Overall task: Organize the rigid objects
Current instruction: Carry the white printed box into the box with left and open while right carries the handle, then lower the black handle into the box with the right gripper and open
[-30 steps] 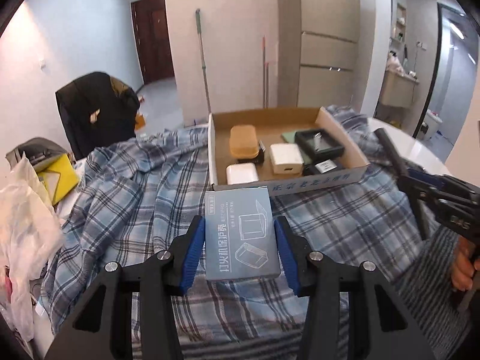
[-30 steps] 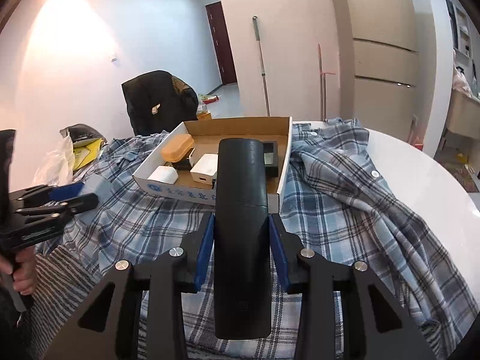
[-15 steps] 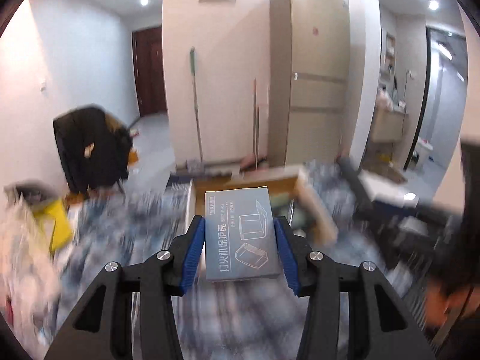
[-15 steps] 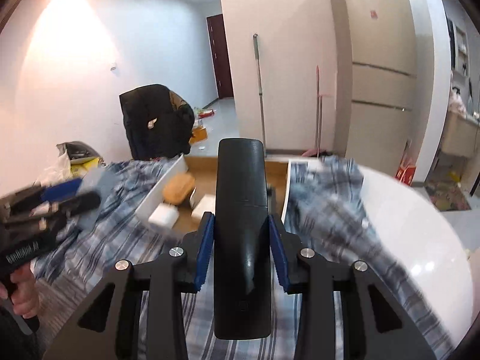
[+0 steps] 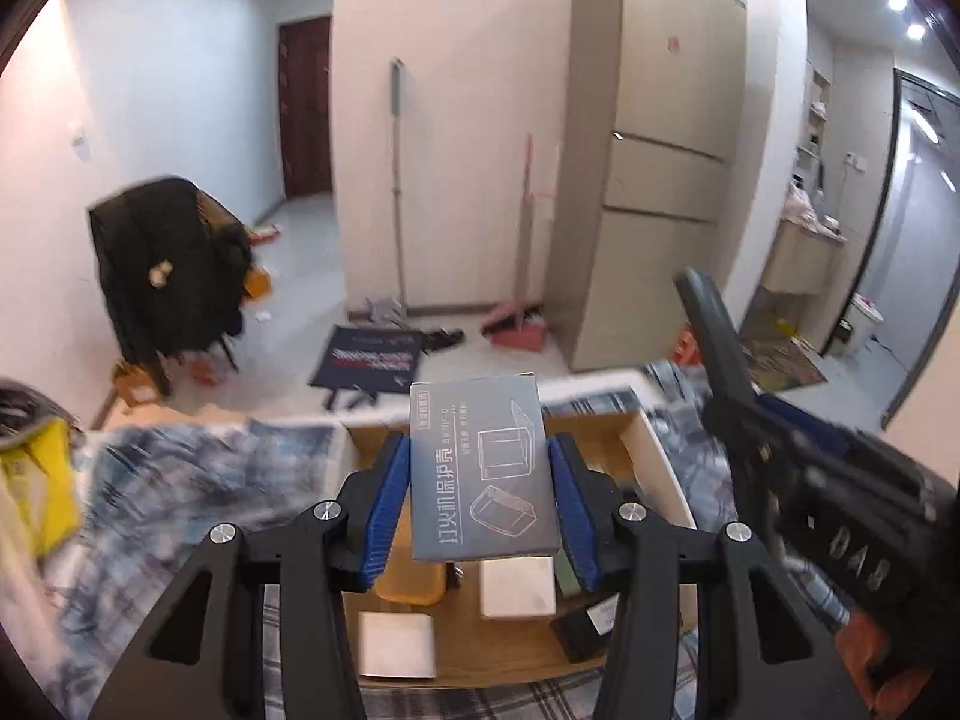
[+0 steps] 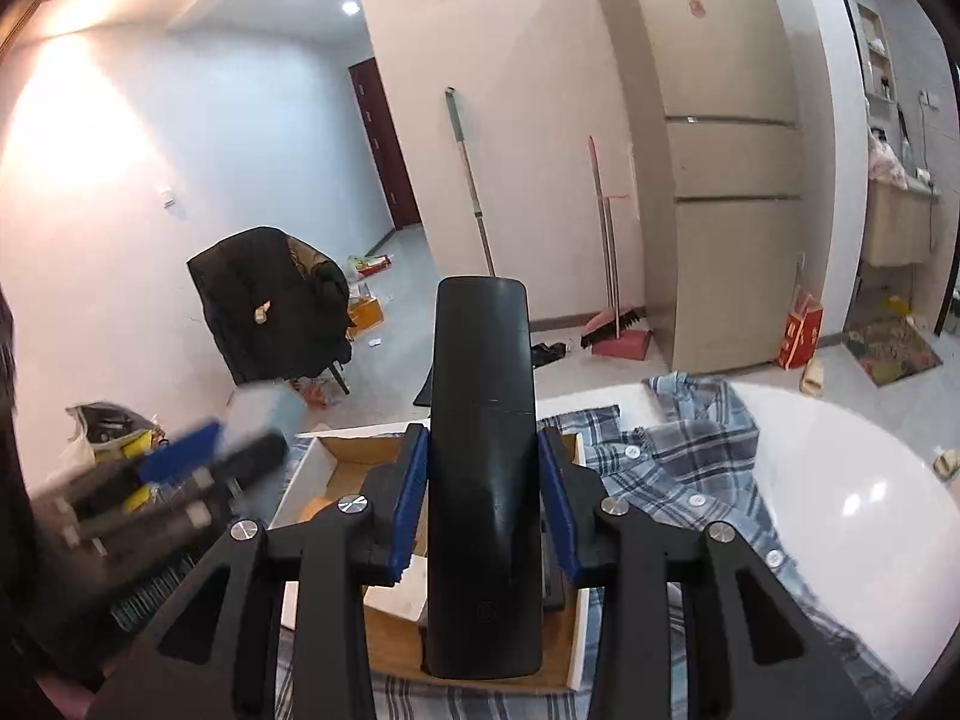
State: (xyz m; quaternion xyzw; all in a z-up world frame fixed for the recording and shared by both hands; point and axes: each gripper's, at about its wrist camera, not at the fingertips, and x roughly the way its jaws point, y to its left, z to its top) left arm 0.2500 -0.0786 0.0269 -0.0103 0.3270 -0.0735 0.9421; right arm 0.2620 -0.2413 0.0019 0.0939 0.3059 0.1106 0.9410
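Now both tongs grip, gray box left, black remote right, above the tray.

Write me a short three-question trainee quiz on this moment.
1. True or false: the left gripper holds a grey printed carton.
2. What is clamped in the right gripper? A) white charger B) long black remote-shaped bar C) orange case
3. Fill in: both grippers hang over the shallow brown ______ tray.

Key: 1 true; 2 B; 3 cardboard.
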